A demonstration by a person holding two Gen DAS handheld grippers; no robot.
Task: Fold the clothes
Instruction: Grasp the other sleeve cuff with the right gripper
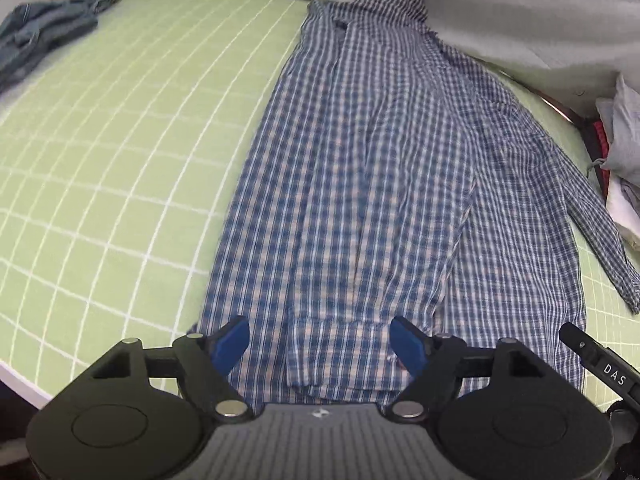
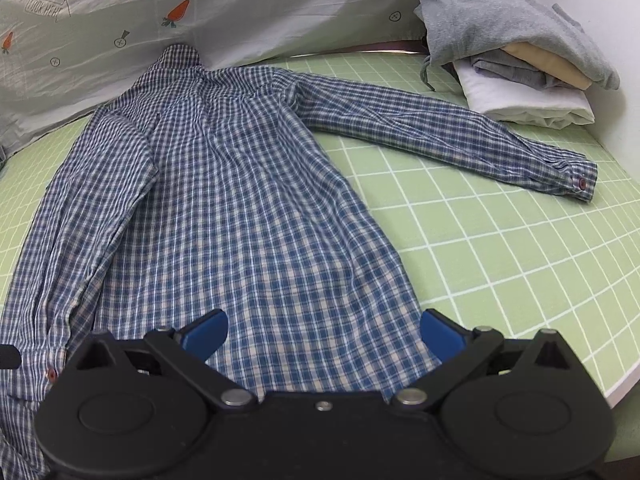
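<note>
A blue-and-white checked shirt [image 2: 224, 200] lies face down on a green grid-patterned sheet [image 2: 500, 248], its collar [image 2: 182, 56] at the far end, touching a pale cloth printed with carrots [image 2: 240, 8] that rises behind the sheet. The shirt's hem is at the near end, just under both tools.

Seen from the right wrist, the shirt's one sleeve [image 2: 448, 132] stretches out flat across the sheet, away from the body of the shirt, with its buttoned cuff [image 2: 576, 182] near the sheet's edge. The other sleeve [image 2: 80, 208] is folded in over the body of the shirt and runs down along its side toward the hem, where a red button shows at its cuff.

The right tool [image 2: 324, 336] stands wide, its blue pads spread above the shirt's hem and gripping nothing. The left tool [image 1: 320, 346] is likewise spread wide, its blue pads either side of the folded-in cuff [image 1: 340, 352] at the hem, with no cloth pinched between them.

Beyond the outstretched sleeve sits a stack of folded clothes [image 2: 528, 96]: a white piece at the bottom, grey and cream ones above it, and a grey hooded garment [image 2: 500, 16] draped over the top. Well apart from the shirt, on its opposite side, a crumpled grey-blue garment [image 1: 48, 36] lies at the far corner of the sheet.
</note>
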